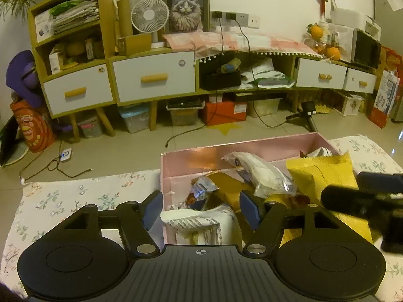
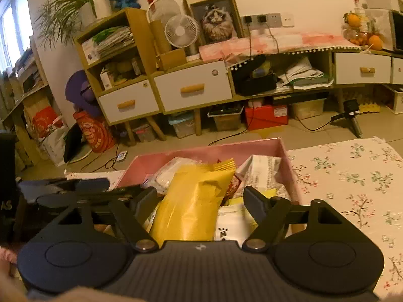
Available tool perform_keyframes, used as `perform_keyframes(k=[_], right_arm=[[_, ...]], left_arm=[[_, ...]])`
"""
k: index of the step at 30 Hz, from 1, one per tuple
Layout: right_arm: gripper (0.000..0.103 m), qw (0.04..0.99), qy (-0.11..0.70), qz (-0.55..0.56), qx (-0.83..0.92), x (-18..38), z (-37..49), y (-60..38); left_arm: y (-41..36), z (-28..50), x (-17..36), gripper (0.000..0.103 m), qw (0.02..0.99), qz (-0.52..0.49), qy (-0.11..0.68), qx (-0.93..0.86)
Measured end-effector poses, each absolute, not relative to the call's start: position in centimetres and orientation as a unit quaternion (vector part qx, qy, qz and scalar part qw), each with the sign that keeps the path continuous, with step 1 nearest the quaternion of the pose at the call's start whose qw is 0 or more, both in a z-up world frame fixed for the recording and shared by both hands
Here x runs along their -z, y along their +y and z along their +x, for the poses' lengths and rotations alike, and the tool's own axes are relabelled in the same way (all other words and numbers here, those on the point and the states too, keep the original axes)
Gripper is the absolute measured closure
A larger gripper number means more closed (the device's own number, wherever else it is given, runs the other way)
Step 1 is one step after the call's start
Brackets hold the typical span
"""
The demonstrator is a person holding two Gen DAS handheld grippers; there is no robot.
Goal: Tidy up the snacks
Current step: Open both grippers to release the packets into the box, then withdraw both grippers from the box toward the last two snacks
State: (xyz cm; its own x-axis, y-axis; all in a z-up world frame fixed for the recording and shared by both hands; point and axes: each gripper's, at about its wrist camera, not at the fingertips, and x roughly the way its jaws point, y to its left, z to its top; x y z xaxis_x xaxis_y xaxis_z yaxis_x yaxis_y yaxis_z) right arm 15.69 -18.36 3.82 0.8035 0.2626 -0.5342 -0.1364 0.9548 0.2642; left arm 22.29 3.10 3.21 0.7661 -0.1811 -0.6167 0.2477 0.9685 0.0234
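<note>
A lived-in home, most likely a living room; a long low wooden cabinet (image 1: 156,75) with white drawers runs along a pale wall; on top of the cabinet stand two small white fans (image 1: 149,15), a framed cat portrait (image 1: 186,10), a pink checked cloth (image 1: 241,41) and oranges (image 1: 316,30); above its left end, open shelves hold stacked papers (image 1: 75,16), with a potted plant (image 2: 83,2) on top; under the cabinet sit plastic storage bins (image 1: 134,119) and a red box (image 1: 224,112); in front of the cabinet, charging cables (image 1: 58,166) trail over a tiled floor (image 1: 121,151), and nearer lies a floral cloth (image 1: 63,201).
</note>
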Motion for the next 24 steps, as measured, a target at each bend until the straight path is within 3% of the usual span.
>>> perform_keyframes(k=[24], right_arm=[[0.0, 0.941, 0.324, 0.058, -0.076, -5.1, 10.7, -21.6]], left_arm=[[3.8, 12.7, -5.4, 0.009, 0.934, 0.029, 0.348, 0.073]])
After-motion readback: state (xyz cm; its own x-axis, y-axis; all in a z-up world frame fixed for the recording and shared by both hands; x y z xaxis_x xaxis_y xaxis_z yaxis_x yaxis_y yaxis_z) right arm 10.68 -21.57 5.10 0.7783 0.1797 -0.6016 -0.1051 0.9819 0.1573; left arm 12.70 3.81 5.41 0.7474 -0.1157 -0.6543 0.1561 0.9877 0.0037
